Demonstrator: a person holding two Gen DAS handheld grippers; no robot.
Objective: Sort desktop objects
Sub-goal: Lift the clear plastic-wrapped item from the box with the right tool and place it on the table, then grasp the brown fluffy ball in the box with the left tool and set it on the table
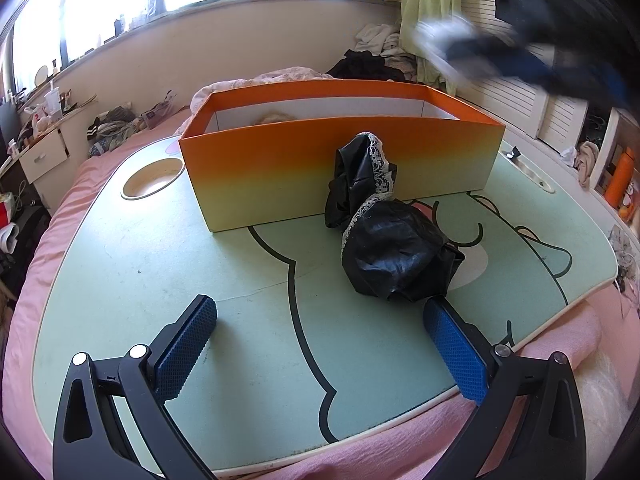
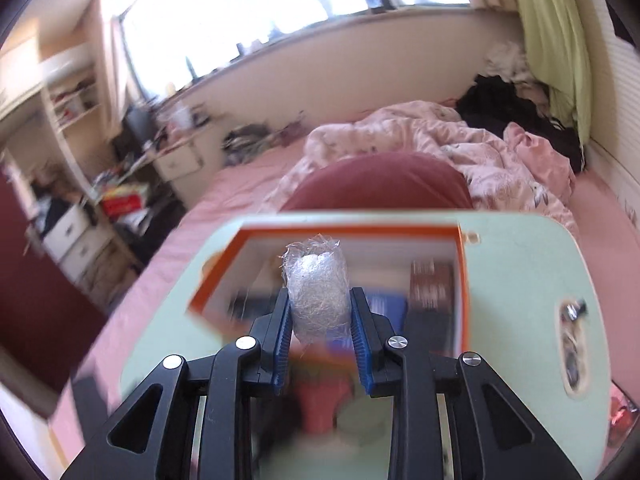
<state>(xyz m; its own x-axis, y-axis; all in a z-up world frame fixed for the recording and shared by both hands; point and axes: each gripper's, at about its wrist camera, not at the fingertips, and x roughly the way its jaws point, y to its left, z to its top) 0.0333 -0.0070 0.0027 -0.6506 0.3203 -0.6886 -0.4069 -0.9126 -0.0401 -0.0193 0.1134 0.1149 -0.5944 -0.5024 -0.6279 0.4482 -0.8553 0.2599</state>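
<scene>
Presently, a small silvery, crinkled roll (image 2: pixel 318 288) is being pinched between the blue pads of the right gripper (image 2: pixel 320 312), the jaws drawn in against its two sides, and it is being held above the open orange box (image 2: pixel 462 276) that is standing on the pale green lap table (image 2: pixel 516 272). Blurred contents, among them something dark and something blue, are being glimpsed inside the box beneath the roll. The left gripper (image 1: pixel 320 340) is being held low over the near part of the table (image 1: pixel 160 248), its jaws spread wide with nothing between them. A crumpled black garment with a white lace edge (image 1: pixel 384 232) is lying on the table, leaning against the front wall of the box (image 1: pixel 280 168) and resting just beside the left gripper's right pad (image 1: pixel 456 352); it is not being gripped. A round cup hollow (image 1: pixel 154 178) is being noted at the table's far left corner. Risks are being judged as follows: the roll looks light and soft, so it may be crushed by a hard squeeze or may slip from the pads, and if it is being released off centre it may strike the box rim and land on the table or the pink bedding (image 2: pixel 208 216). The view is being blurred by motion, so its exact place over the box cannot be told.
</scene>
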